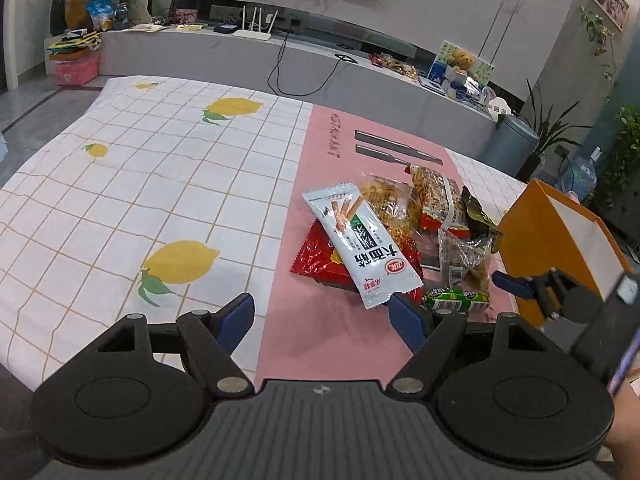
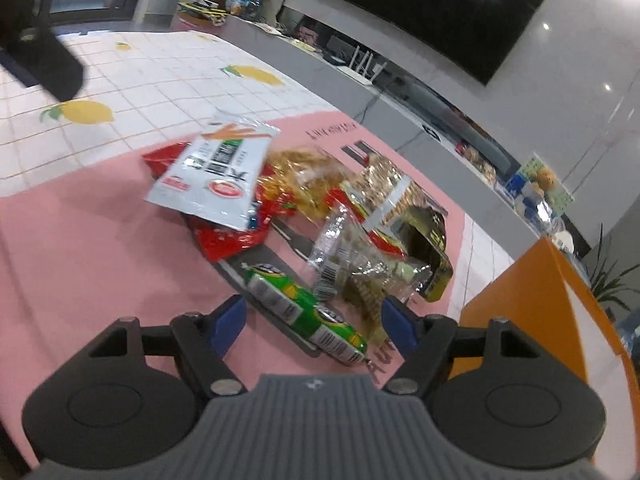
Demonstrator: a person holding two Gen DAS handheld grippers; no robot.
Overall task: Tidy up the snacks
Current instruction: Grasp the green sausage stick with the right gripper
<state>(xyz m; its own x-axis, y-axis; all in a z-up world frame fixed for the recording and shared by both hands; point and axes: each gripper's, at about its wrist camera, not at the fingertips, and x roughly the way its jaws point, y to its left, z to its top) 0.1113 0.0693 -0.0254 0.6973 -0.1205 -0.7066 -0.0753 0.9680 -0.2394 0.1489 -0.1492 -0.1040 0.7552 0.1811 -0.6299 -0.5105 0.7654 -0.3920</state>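
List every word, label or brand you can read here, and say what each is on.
"大面筋": white packet, large black characters.
Red oval logo, same packet: too small to read.
Vertical lettering on the pink mat: too distorted to read.
Green packet, its label and barcode: blurred.
Other wrappers: unreadable.

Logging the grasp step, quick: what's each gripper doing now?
Left gripper: open, holding nothing.
Right gripper: open around the green snack tube, not gripping.

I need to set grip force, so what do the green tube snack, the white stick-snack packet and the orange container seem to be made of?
Green tube snack: glossy printed plastic film, judging by its sheen. White stick-snack packet: smooth plastic or foil laminate with crimped ends. Orange container: likely matte paper or card, with flat stiff walls.
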